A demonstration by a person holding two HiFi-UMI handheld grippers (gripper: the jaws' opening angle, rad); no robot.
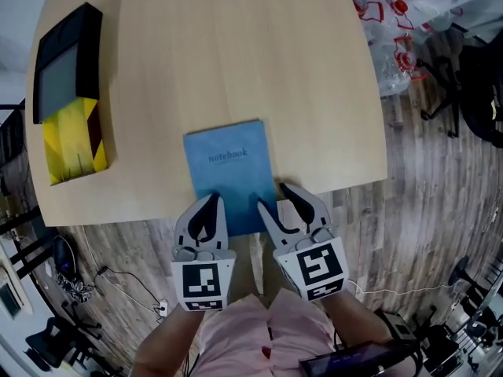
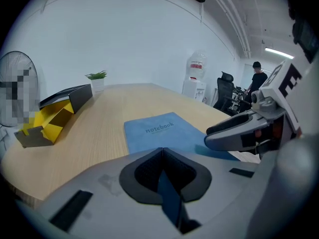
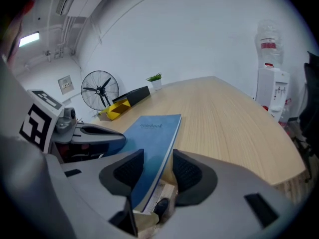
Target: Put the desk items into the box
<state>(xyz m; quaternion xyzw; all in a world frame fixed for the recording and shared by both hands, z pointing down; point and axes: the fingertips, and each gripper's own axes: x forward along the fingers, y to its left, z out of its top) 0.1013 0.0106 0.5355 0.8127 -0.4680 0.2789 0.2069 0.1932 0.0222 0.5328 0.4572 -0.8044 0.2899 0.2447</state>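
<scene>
Right hand-held gripper (image 1: pixel 275 198) gapes at notebook (image 1: pixel 228 163) outside box (image 1: pixel 72 140).

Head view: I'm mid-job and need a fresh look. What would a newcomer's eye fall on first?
The blue notebook lies at the near edge of the pale wooden table, its near end overhanging. Both grippers are at that end: the left gripper with jaws together over the left corner, the right gripper with jaws apart astride the right edge. A yellow and black box sits at the table's left edge.
</scene>
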